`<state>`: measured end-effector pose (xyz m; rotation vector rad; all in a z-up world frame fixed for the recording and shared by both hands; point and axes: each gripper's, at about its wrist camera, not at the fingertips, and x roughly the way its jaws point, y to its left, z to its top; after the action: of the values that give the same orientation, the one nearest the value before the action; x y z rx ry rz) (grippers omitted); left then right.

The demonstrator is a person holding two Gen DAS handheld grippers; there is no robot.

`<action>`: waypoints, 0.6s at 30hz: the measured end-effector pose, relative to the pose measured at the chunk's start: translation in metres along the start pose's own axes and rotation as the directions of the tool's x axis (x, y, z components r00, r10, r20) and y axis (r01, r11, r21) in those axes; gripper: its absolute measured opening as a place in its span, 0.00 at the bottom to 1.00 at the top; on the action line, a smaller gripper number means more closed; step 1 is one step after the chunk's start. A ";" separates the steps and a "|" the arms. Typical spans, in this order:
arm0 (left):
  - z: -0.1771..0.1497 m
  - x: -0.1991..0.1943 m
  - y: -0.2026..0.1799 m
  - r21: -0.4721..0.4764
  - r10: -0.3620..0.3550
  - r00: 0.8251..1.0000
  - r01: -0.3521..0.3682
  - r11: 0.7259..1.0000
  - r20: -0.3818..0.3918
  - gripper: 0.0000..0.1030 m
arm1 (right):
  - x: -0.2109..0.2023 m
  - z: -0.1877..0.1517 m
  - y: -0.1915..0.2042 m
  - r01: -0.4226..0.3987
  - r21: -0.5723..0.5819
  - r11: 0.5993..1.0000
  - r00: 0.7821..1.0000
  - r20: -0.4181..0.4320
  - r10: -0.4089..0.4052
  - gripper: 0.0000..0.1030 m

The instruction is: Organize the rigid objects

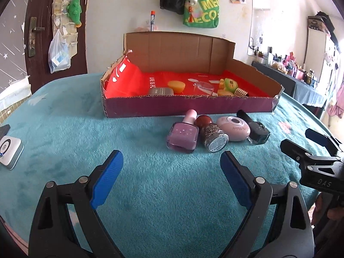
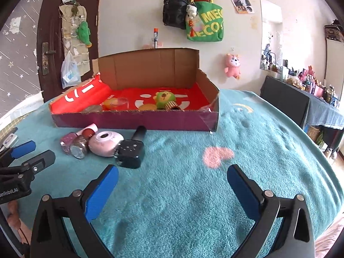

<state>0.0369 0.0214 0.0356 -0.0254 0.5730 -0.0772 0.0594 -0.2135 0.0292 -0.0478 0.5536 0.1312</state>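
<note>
Several small items lie on the teal blanket in front of a cardboard box point(image 1: 189, 107) point(image 2: 137, 120): a pink nail polish bottle point(image 1: 183, 136) point(image 2: 67, 140), a glitter bottle with a red cap point(image 1: 211, 135) point(image 2: 80, 145), a pink oval case point(image 1: 233, 128) point(image 2: 105, 143) and a black bottle point(image 1: 255, 130) point(image 2: 131, 150). My left gripper point(image 1: 172, 167) is open and empty, just short of the bottles. My right gripper point(image 2: 172, 181) is open and empty, to the right of the black bottle.
The box has a red liner and holds a grey tin point(image 1: 161, 91), a yellow piece point(image 1: 176, 85), a clear glass point(image 1: 204, 87) and a green toy point(image 1: 230, 85). A white device point(image 1: 9, 152) lies at the blanket's left edge. A dresser with bottles point(image 2: 311, 90) stands at the right.
</note>
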 end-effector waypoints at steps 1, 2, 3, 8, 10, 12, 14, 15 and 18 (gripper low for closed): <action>0.000 0.000 -0.001 0.005 0.005 1.000 -0.005 1.000 0.000 0.90 | 0.002 -0.001 0.000 0.003 0.003 1.000 1.000 -0.005 -0.003 1.00; 0.000 0.001 -0.001 0.006 0.011 1.000 -0.011 1.000 -0.002 0.90 | 0.003 -0.002 -0.001 0.002 0.005 1.000 1.000 -0.009 -0.002 1.00; 0.000 0.002 -0.001 0.006 0.015 1.000 -0.015 1.000 -0.007 0.90 | 0.004 -0.003 -0.001 0.001 0.004 1.000 1.000 -0.012 -0.001 1.00; 0.001 0.005 0.000 0.003 0.022 1.000 -0.022 1.000 -0.018 0.90 | 0.005 -0.003 0.000 0.013 -0.012 1.000 1.000 -0.004 -0.013 1.00; 0.002 0.005 -0.001 0.005 0.028 0.999 -0.028 1.000 -0.020 0.90 | 0.005 -0.003 0.000 0.014 -0.014 1.000 1.000 -0.006 -0.014 1.00; 0.003 0.006 -0.002 0.014 0.034 0.999 -0.033 0.999 -0.026 0.90 | 0.006 -0.003 0.001 0.012 -0.012 1.000 1.000 -0.014 -0.012 1.00; 0.004 0.007 -0.003 0.018 0.036 0.999 -0.035 0.999 -0.037 0.90 | 0.007 -0.002 0.000 0.010 -0.006 1.000 1.000 -0.025 -0.010 1.00; 0.005 0.008 -0.003 0.020 0.034 0.998 -0.033 0.999 -0.045 0.90 | 0.007 -0.002 0.000 0.006 -0.002 1.000 0.999 -0.032 -0.006 1.00; 0.010 0.011 -0.002 0.013 0.025 0.997 -0.024 1.000 -0.075 0.90 | 0.008 0.001 0.001 -0.027 0.011 1.000 0.998 -0.055 0.028 1.00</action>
<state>0.0518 0.0187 0.0380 -0.0037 0.6478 -0.0581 0.0669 -0.2116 0.0259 -0.0342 0.6099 0.1545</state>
